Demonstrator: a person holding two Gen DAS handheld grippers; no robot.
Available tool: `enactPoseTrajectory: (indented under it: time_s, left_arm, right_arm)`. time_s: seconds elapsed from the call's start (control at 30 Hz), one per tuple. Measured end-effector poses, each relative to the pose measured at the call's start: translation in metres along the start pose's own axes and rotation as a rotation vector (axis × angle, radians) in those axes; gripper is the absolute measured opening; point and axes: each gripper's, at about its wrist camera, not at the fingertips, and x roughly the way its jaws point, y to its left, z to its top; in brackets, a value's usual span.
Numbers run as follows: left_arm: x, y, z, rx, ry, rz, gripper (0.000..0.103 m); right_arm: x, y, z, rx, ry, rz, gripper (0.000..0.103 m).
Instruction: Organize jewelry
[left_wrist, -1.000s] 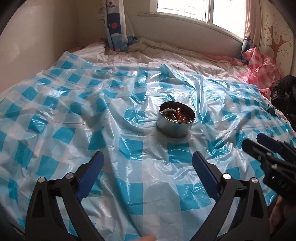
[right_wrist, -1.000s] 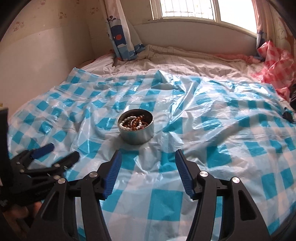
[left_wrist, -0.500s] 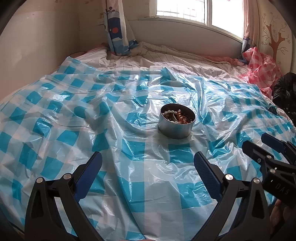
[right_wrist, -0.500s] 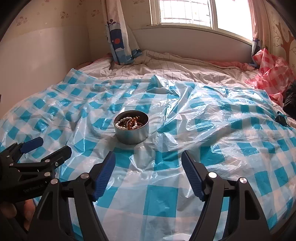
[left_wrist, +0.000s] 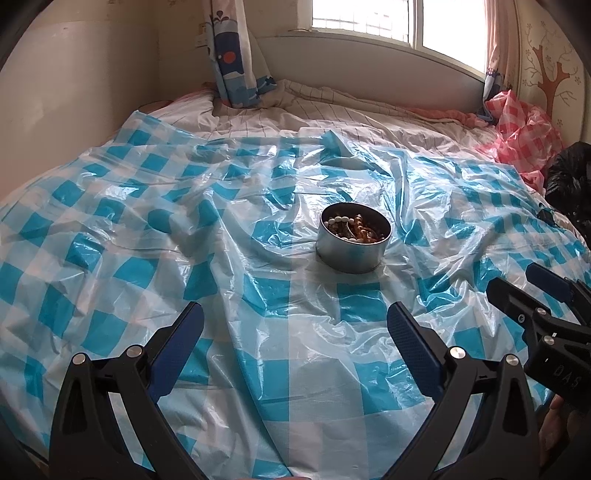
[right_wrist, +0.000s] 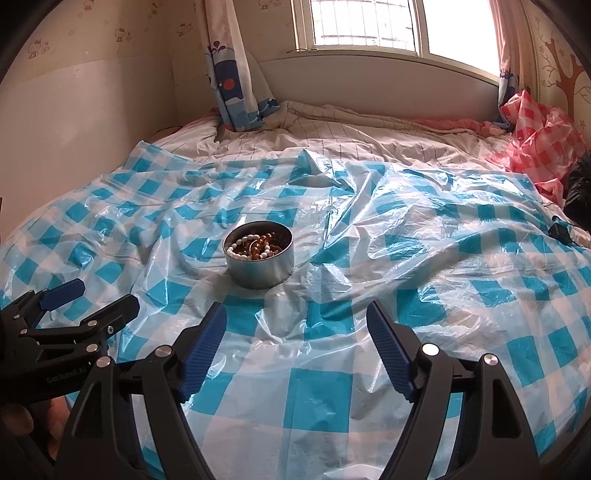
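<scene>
A round metal tin (left_wrist: 352, 245) is sitting near the middle of the bed, on a crinkled blue-and-white checked plastic sheet (left_wrist: 155, 236), and it is holding white and amber beaded jewelry (right_wrist: 258, 245). The left gripper (left_wrist: 295, 332) is hovering low over the sheet, short of the tin, its jaws standing wide apart with nothing between them. The right gripper (right_wrist: 295, 332) is hanging beside it, also short of the tin, and its jaws are opening, empty too. A red checked plastic sheet (right_wrist: 535, 136) is lying bunched by the window (right_wrist: 369, 26), with a patterned curtain (left_wrist: 232, 55) hanging at the far wall.
</scene>
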Motion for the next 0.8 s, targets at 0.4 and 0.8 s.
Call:
enactPoseTrajectory:
  time_s: [0.4, 0.8]
  left_arm:
    - [0.0008, -0.0060, -0.0004, 0.019, 0.005, 0.011, 0.095]
    - [0.0011, -0.0059, -0.0005, 0.021, 0.008, 0.007, 0.095]
  right_arm:
    - [-0.0001, -0.0013, 0.0000, -0.004, -0.002, 0.000, 0.077]
    - [-0.0003, -0.0016, 0.0000, -0.005, -0.001, -0.001, 0.079]
